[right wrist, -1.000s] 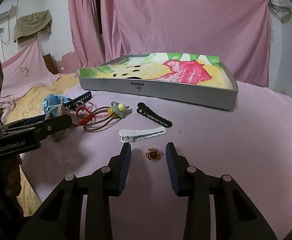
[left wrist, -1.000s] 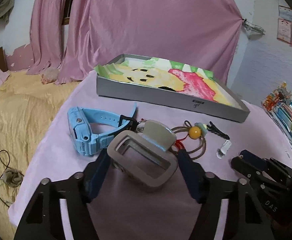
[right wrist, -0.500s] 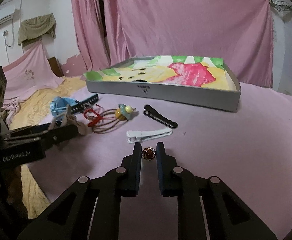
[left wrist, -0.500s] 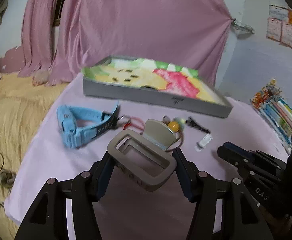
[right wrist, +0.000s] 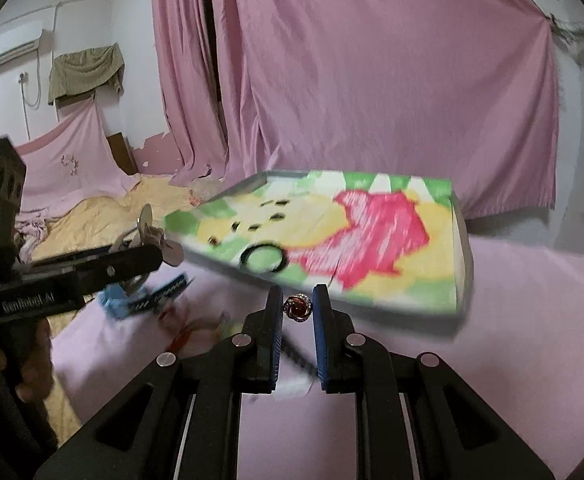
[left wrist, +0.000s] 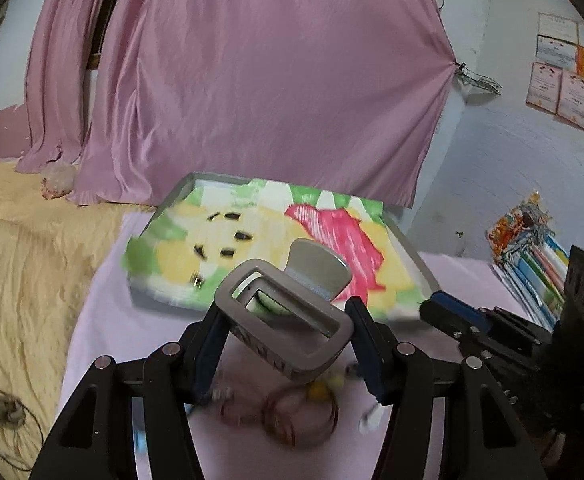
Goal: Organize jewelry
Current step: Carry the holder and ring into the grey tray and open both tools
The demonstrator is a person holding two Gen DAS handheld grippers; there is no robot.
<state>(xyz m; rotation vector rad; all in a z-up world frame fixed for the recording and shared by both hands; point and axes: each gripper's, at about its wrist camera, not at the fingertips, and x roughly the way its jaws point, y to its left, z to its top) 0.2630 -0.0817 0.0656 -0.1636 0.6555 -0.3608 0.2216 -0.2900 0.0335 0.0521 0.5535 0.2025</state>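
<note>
Motion blur smears the near tabletop [left wrist: 104, 328] clutter, I can't resolve the hair ties [left wrist: 300, 416], left gripper [left wrist: 288, 320] jaws clamped on a grey rectangular hair claw [left wrist: 288, 320], right gripper [right wrist: 297, 308] jaws pinching a red-stoned ring [right wrist: 297, 307], both raised before the shallow grey tray [right wrist: 462, 256], cartoon-print liner, dark bangle [right wrist: 263, 258] inside.

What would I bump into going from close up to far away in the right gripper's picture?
right gripper pinching the red ring → patterned tray with a black hair tie → pink curtain
</note>
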